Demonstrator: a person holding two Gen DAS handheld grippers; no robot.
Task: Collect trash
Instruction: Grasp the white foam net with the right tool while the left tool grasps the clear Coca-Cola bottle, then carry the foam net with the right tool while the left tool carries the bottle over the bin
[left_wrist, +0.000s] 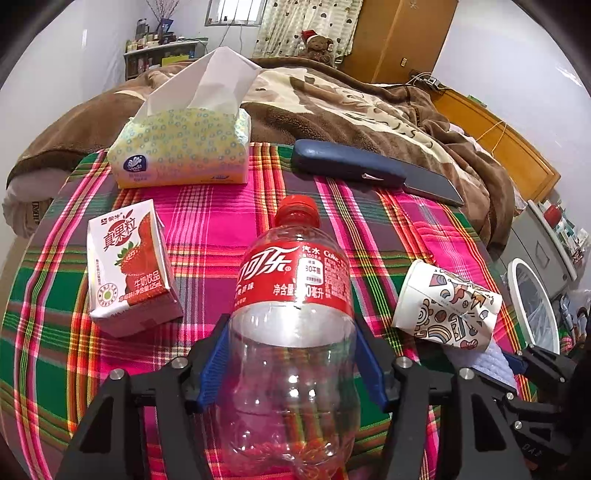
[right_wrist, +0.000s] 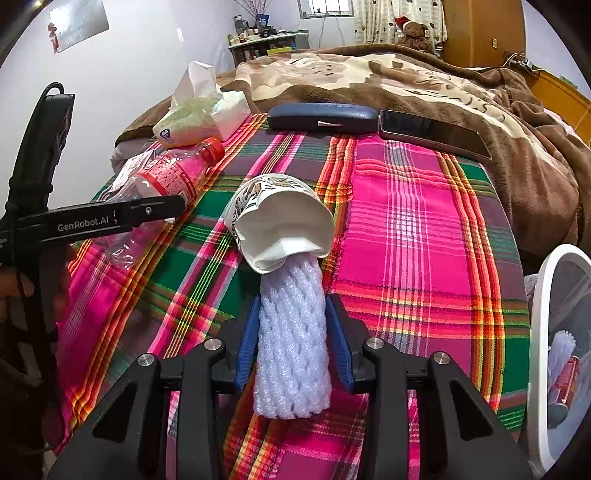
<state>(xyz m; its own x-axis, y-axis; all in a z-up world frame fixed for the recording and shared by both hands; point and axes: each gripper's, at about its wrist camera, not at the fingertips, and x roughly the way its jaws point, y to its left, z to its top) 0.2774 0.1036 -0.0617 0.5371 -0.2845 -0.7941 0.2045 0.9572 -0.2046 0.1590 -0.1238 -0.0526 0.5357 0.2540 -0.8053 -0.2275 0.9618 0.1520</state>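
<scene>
My left gripper is shut on an empty clear Coke bottle with a red cap and label; the bottle lies on the plaid tablecloth, cap pointing away. It also shows in the right wrist view. My right gripper is shut on a white foam net sleeve lying on the cloth. The sleeve's far end touches a crushed patterned paper cup, also in the left wrist view. A strawberry milk carton stands left of the bottle.
A tissue pack, a dark blue glasses case and a phone lie at the table's far edge by the bed. A white-rimmed bin with trash inside stands off the table's right edge.
</scene>
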